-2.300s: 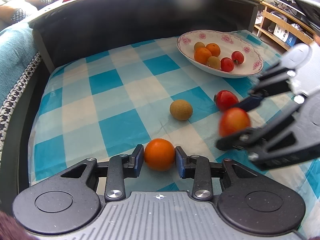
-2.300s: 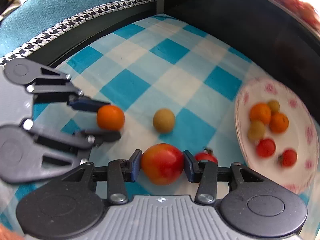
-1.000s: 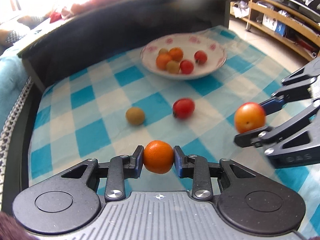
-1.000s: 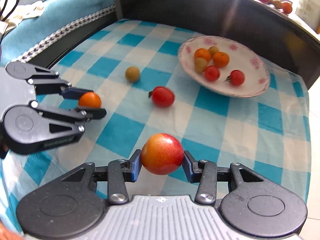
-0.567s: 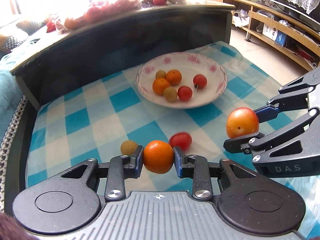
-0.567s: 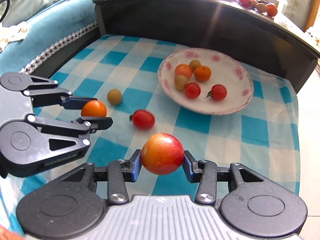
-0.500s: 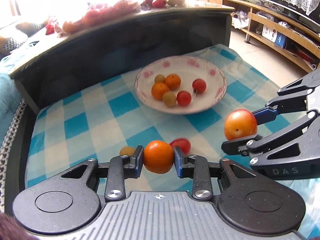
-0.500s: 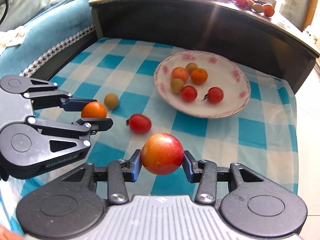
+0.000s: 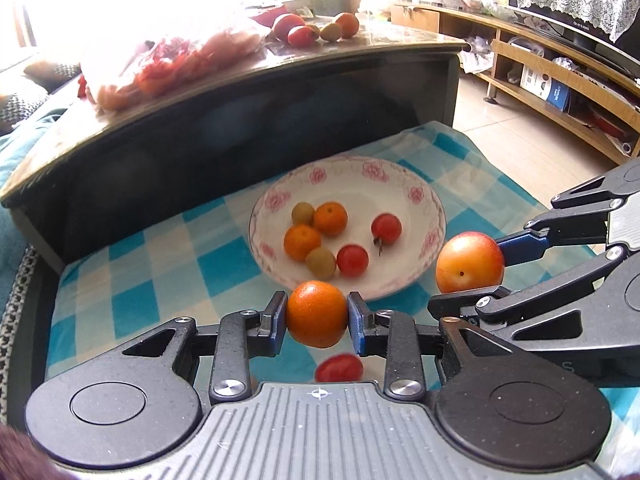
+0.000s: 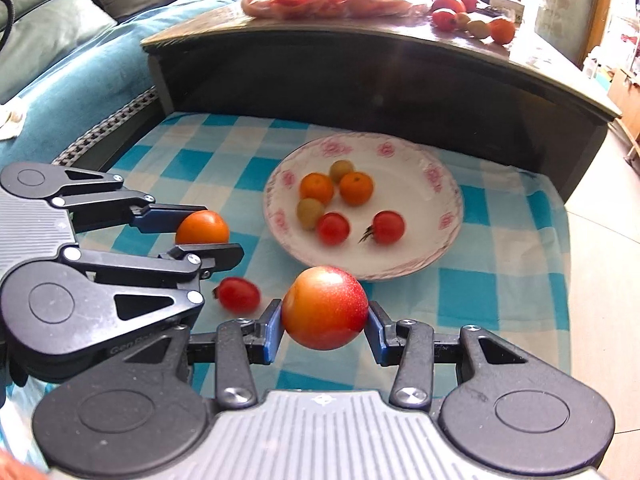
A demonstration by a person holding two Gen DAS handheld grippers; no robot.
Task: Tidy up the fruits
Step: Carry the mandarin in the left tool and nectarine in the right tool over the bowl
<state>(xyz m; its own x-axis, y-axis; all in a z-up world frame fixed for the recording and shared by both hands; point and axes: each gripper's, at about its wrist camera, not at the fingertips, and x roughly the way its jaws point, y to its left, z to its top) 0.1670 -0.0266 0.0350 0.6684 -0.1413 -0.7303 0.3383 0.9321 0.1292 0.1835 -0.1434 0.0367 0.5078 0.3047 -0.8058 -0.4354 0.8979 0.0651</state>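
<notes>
My left gripper (image 9: 317, 314) is shut on a small orange (image 9: 317, 312), held in the air just short of the white floral plate (image 9: 416, 196). My right gripper (image 10: 324, 330) is shut on a red-and-yellow plum (image 10: 325, 307), also lifted near the plate's (image 10: 440, 184) front rim. Each gripper shows in the other's view: the left gripper (image 10: 202, 232) with its orange (image 10: 202, 227), the right gripper (image 9: 480, 268) with its plum (image 9: 469, 262). The plate holds several small oranges, tomatoes and green fruits. One red tomato (image 10: 239, 294) lies on the checked cloth (image 10: 500, 216) below the left gripper.
A dark raised table edge (image 9: 240, 120) stands right behind the plate, with more fruit (image 9: 316, 30) and a red bag (image 9: 168, 60) on top. A teal sofa (image 10: 80, 80) lies to the left. Tiled floor and wooden shelves (image 9: 560, 92) are on the right.
Both grippers have moved forward and up toward the plate with their fruits still held. The loose red tomato now lies under the left gripper; the loose green fruit is hidden.
</notes>
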